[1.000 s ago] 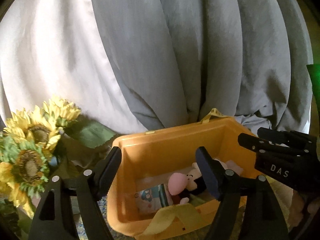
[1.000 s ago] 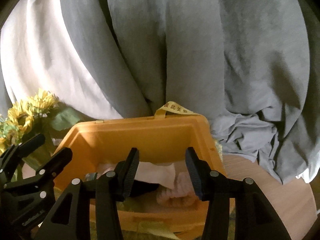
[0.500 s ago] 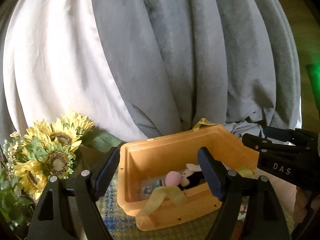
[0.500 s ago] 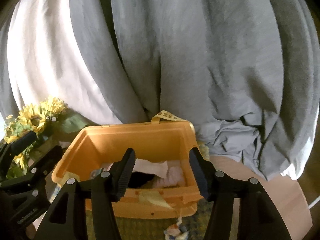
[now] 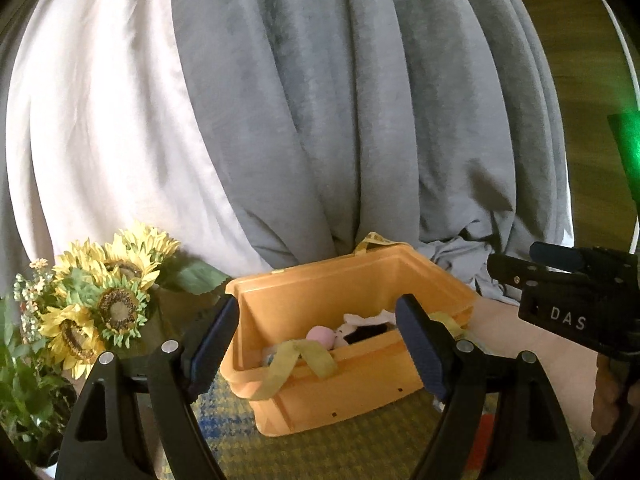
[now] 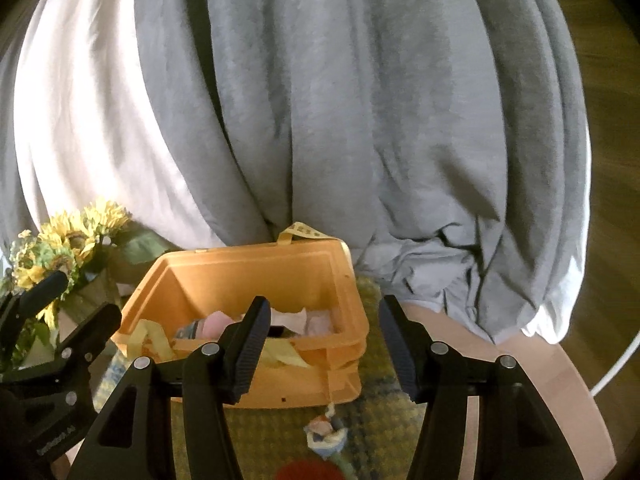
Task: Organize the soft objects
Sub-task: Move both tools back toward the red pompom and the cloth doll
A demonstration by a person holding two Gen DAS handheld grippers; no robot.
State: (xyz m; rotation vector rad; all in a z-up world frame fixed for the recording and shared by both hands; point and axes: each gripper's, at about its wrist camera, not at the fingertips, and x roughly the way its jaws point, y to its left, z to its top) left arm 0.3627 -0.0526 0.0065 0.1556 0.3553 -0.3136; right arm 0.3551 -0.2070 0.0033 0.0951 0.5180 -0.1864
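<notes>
An orange plastic bin (image 5: 352,384) (image 6: 316,276) stands on a yellow-green woven mat. Inside lie soft toys: a pink and black-and-white plush (image 5: 332,334) and pale pink and white cloth pieces (image 6: 296,318). A yellow strap (image 5: 296,360) hangs over the bin's near rim. My left gripper (image 5: 320,344) is open and empty, held in front of the bin. My right gripper (image 6: 322,340) is open and empty, also in front of the bin. A small blue-and-white soft figure (image 6: 326,436) and a red object (image 6: 308,472) lie on the mat below the right gripper.
Grey and white curtains (image 5: 320,120) hang right behind the bin. A bunch of sunflowers (image 5: 104,300) stands to the left. The round wooden table edge (image 6: 568,400) curves at right. The right gripper shows in the left wrist view (image 5: 576,308), the left gripper in the right wrist view (image 6: 48,340).
Both grippers have pulled back and up from the bin, which now looks smaller and lower. More of the mat and the small figure have come into view. Both stay open.
</notes>
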